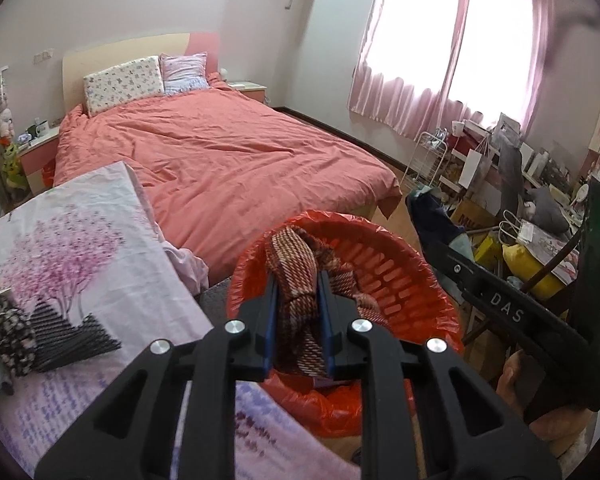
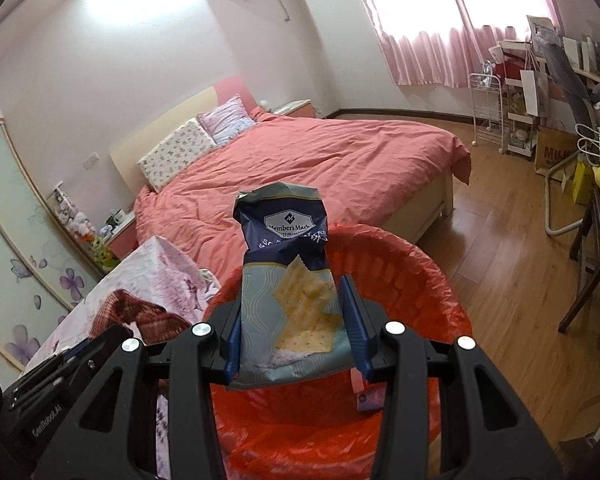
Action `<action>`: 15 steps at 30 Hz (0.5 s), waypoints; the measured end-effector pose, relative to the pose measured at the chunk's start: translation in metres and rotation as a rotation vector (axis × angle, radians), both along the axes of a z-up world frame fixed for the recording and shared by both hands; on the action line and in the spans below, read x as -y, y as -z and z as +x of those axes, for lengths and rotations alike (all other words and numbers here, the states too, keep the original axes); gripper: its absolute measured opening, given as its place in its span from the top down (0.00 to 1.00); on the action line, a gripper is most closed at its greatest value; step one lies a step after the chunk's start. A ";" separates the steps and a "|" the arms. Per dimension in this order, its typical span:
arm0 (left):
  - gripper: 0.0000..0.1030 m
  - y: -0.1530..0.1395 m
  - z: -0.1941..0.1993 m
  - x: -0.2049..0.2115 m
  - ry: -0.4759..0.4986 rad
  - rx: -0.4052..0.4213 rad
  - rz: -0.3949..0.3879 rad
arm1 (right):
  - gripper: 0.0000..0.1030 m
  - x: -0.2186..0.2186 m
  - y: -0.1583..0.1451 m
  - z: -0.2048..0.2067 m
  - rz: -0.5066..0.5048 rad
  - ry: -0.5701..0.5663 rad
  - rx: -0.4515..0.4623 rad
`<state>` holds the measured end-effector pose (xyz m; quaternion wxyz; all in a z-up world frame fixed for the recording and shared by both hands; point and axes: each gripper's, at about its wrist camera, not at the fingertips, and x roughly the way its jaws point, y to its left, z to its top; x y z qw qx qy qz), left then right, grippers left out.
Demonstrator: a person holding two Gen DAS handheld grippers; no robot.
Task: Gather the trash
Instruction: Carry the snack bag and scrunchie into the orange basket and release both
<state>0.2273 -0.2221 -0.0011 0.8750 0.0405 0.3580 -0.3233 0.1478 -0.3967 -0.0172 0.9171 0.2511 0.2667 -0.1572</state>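
Bedroom floor beside the coral-quilted bed (image 2: 320, 160): the round red slatted basket lined with an orange plastic bag (image 2: 420, 280) sits directly below and ahead of both sets of fingers. Right gripper (image 2: 294, 320) clamps an upright blue-grey cracker packet (image 2: 288, 276), long axis pointing away over the near rim. Left gripper (image 1: 298, 312) pinches a red-and-cream woven cloth (image 1: 300, 280), probably already over the opening.

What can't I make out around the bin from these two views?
- Bin bottom: right wrist view, hidden by the cracker bag and tongs frame.
- Woven cloth's lower end: left wrist view, hidden behind the left tongs.
- Purple item in the bin: right wrist view, mostly covered.
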 end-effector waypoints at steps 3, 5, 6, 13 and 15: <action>0.63 0.008 0.007 0.003 -0.016 -0.009 0.015 | 0.36 0.006 0.005 0.002 0.020 0.009 -0.010; 0.58 0.012 0.011 0.001 -0.033 -0.013 0.025 | 0.34 0.008 0.006 0.000 0.016 0.013 -0.009; 0.57 0.014 0.011 -0.002 -0.040 -0.014 0.032 | 0.34 0.007 0.006 0.000 0.013 0.012 -0.012; 0.48 0.017 0.011 -0.035 -0.105 -0.004 0.079 | 0.34 0.000 0.003 0.000 -0.007 0.003 -0.046; 0.46 0.015 0.008 -0.045 -0.121 0.008 0.090 | 0.34 -0.005 -0.001 0.000 -0.017 -0.005 -0.048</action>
